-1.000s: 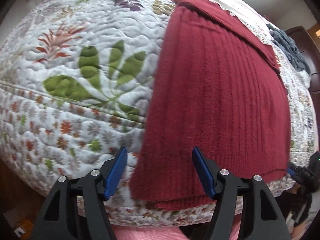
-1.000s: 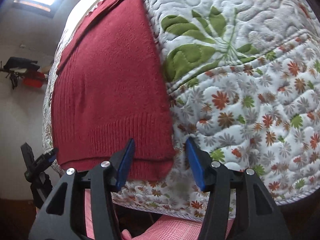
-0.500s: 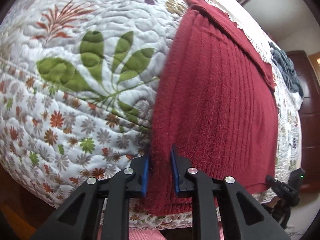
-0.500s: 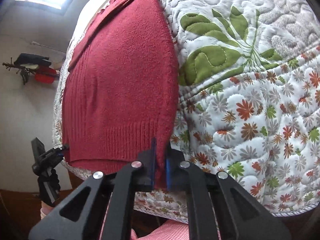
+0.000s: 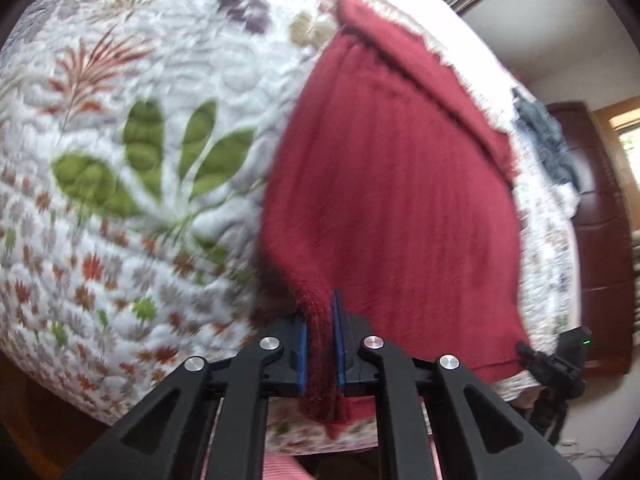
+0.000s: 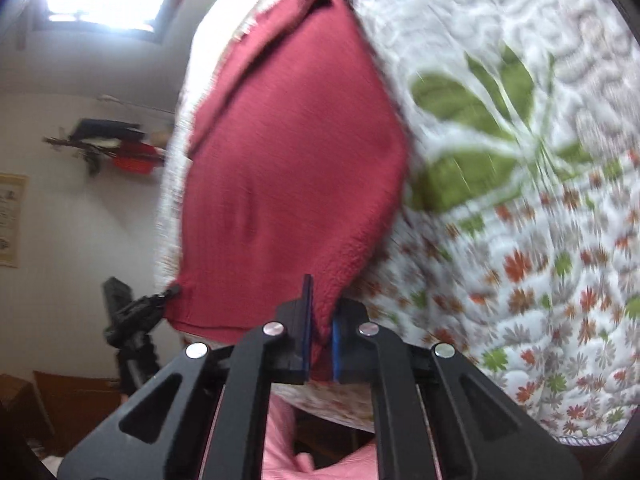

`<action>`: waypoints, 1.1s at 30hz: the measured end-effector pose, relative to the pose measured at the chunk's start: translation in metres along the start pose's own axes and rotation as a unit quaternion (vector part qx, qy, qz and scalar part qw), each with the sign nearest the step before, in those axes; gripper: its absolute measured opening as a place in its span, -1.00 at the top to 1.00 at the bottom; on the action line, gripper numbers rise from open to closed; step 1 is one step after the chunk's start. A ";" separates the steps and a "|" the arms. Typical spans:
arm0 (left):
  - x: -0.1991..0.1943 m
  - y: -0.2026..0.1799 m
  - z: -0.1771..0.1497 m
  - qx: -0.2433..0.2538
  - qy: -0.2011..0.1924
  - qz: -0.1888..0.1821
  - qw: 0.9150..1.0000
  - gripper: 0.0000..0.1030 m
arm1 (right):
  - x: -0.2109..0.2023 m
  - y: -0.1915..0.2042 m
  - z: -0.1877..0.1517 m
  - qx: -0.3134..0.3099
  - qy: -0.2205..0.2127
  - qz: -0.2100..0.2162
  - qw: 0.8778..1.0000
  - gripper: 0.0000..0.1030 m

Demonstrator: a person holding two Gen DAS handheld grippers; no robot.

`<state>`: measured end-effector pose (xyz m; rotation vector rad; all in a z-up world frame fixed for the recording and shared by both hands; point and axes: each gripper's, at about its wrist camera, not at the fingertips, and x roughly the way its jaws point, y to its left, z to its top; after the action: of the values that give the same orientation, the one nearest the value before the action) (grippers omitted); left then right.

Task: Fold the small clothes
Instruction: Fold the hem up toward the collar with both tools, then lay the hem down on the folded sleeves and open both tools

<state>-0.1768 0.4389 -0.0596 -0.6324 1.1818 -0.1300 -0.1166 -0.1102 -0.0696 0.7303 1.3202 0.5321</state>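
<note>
A red knitted sweater (image 5: 400, 200) lies on a floral quilted bed (image 5: 140, 140), its near corners pinched and raised: the left gripper (image 5: 320, 344) jaws clenched on one hem corner, the right gripper (image 6: 320, 336) jaws clamped on the other.

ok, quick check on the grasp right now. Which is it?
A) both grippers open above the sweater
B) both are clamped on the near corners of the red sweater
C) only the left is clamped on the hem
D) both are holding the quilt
B: the left gripper and the right gripper each pinch a near corner of the red sweater, which lifts off the quilt.
</note>
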 end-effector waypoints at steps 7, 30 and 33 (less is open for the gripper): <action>-0.007 -0.020 0.052 0.009 -0.035 -0.025 0.999 0.81 | -0.015 0.026 0.058 0.000 -0.022 0.061 0.998 0.90; 0.047 0.034 0.152 -0.130 -0.002 -0.082 0.988 0.39 | 0.037 -0.012 0.178 0.114 0.001 0.010 0.993 0.71; 0.025 0.041 0.158 -0.127 -0.037 -0.076 0.988 0.26 | 0.025 -0.009 0.180 0.100 -0.012 -0.016 0.995 0.25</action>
<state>-0.0356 0.5239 -0.0648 -0.9445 1.0867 -0.0851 0.0643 -0.1295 -0.0779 0.8750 1.3732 0.3678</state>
